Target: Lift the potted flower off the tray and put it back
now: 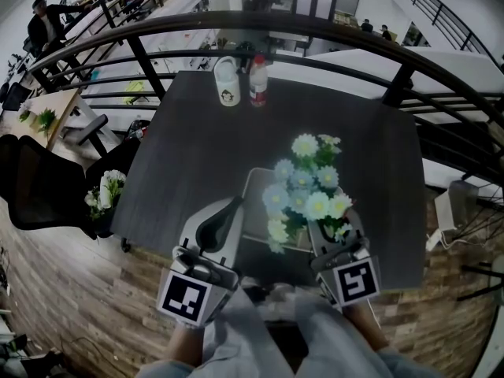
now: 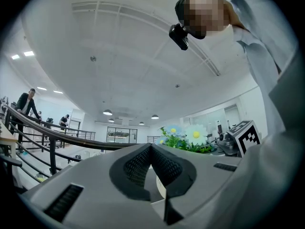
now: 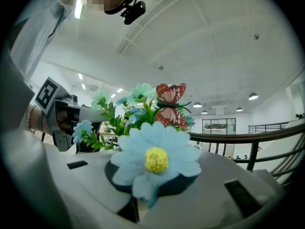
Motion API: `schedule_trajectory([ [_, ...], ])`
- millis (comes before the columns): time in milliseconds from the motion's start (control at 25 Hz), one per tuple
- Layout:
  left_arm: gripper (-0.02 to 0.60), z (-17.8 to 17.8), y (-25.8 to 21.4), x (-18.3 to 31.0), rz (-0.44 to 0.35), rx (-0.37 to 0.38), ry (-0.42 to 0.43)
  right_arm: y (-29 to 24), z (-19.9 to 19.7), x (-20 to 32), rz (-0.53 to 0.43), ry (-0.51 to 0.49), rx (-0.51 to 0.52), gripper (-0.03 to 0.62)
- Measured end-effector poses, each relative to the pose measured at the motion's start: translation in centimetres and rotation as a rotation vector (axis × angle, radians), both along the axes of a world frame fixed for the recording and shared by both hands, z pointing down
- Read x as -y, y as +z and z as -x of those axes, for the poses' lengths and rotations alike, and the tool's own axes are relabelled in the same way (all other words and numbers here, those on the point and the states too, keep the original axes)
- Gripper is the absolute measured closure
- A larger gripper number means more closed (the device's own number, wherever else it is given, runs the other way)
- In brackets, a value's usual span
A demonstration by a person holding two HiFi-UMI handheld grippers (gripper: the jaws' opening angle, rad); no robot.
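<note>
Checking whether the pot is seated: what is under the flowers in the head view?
The grey tray shows beneath and left of the flowers, on the dark table. The pot itself is covered by blooms, so whether it rests on the tray cannot be seen.

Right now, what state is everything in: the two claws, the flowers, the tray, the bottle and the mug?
Tray: flat on the table.
Potted flower: upright over the tray, pot hidden by blooms.
Left claw: tips shut together, at the tray's left rim.
Right claw: beneath the blooms; a flower covers its jaws, open or shut unclear.
Bottle: upright, red cap on.
Mug: upright.
</note>
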State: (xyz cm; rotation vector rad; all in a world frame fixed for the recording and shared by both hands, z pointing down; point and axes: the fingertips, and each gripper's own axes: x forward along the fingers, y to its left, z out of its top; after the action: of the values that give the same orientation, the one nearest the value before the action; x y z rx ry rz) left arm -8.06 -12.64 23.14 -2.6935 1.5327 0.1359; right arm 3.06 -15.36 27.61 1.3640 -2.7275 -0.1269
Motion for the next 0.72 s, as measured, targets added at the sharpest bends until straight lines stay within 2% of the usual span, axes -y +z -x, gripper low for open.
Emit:
schedule_trajectory([
  [720, 0.583, 0.06, -0.18, -0.07, -0.002, -0.028, 0.005, -0.21, 0.02, -0.03, -0.003, -0.001, -0.001, 0.545],
])
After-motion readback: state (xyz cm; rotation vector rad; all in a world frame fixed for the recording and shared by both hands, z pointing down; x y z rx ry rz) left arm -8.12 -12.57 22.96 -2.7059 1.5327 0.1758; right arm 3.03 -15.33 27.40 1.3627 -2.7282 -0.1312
